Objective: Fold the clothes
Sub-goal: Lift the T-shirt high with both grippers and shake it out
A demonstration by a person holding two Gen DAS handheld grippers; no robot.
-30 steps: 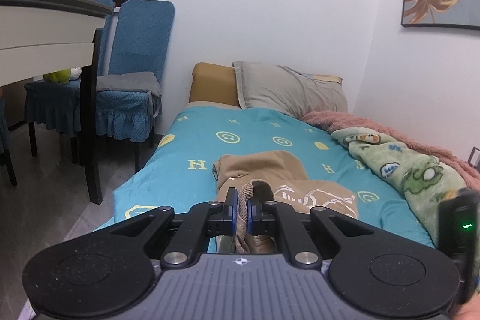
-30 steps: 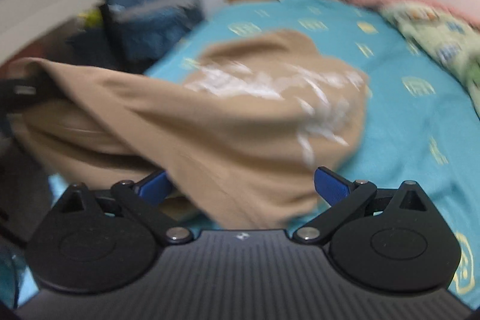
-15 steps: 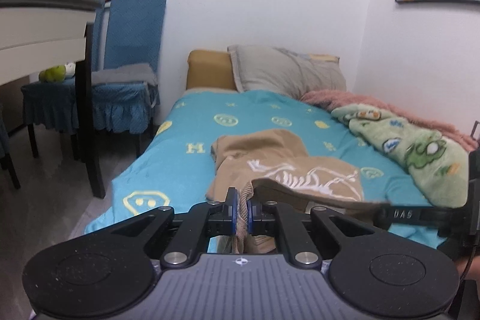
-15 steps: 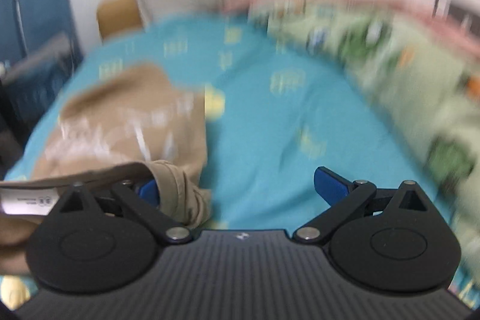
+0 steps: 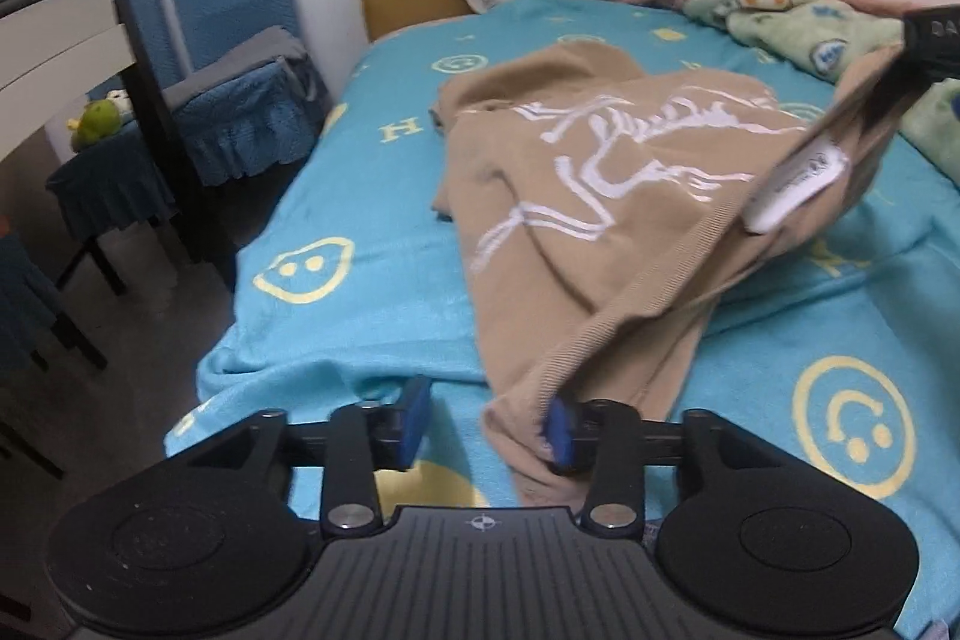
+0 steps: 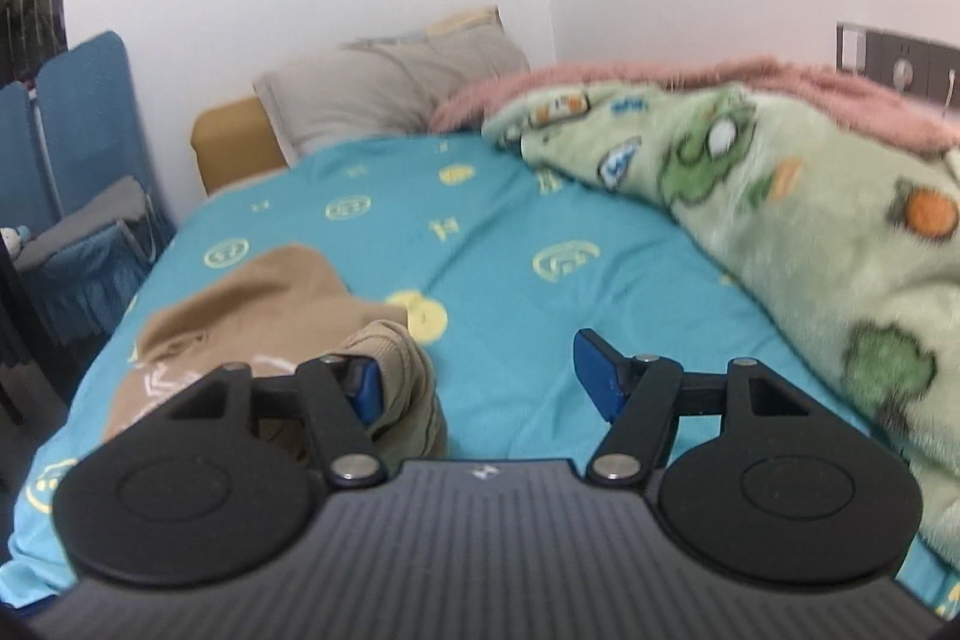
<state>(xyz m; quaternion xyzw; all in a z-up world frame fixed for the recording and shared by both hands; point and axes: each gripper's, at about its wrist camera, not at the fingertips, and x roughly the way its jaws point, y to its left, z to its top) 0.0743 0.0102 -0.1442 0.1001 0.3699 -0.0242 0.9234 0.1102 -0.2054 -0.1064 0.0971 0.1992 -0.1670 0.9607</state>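
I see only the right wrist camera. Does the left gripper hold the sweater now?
Observer: No. The left gripper is open; the ribbed hem of the tan sweater only drapes against one pad.
Operator: What is on the sweater's front?
Observer: A white skeleton print, facing up.
Operator: Does my end lie flat on the bed?
Observer: No. In the left wrist view it hangs lifted at the right gripper, with a white label showing.

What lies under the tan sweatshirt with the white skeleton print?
The tan sweatshirt lies on the turquoise smiley-print bedsheet. Whether anything else sits beneath is hidden by the fabric.
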